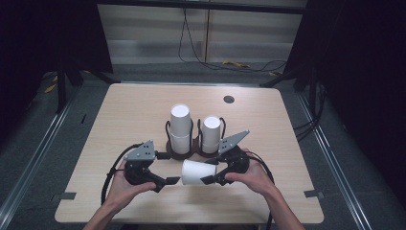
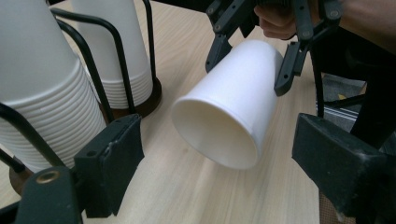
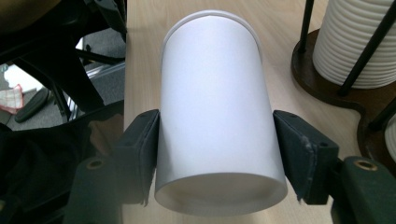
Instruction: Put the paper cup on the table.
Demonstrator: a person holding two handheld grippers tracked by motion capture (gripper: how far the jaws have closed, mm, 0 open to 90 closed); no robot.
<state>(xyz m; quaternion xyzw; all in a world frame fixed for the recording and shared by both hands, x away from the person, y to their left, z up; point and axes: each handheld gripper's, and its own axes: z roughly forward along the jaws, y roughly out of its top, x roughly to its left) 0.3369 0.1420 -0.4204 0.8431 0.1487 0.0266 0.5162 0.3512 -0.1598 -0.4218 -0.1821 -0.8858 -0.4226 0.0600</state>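
A: The paper cup [image 1: 195,172], from above, lies sideways just over the table [image 1: 119,110] in front of the cup rack [image 1: 189,146], clamped by the right gripper [image 1: 207,178], mouth toward the left gripper [image 1: 167,181].

B: The left gripper view has its own jaws spread apart and bare, flanking that mouth, seemingly ready to take it.

A: The right gripper view has the pads [image 3: 140,154] squeezing the cup's base end.

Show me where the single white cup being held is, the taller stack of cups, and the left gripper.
white cup [image 2: 233,112], left gripper view, on its side wall.
taller stack of cups [image 1: 180,123], high view, on the upper side of the stack.
left gripper [image 1: 168,181], high view, between its jaw tips.
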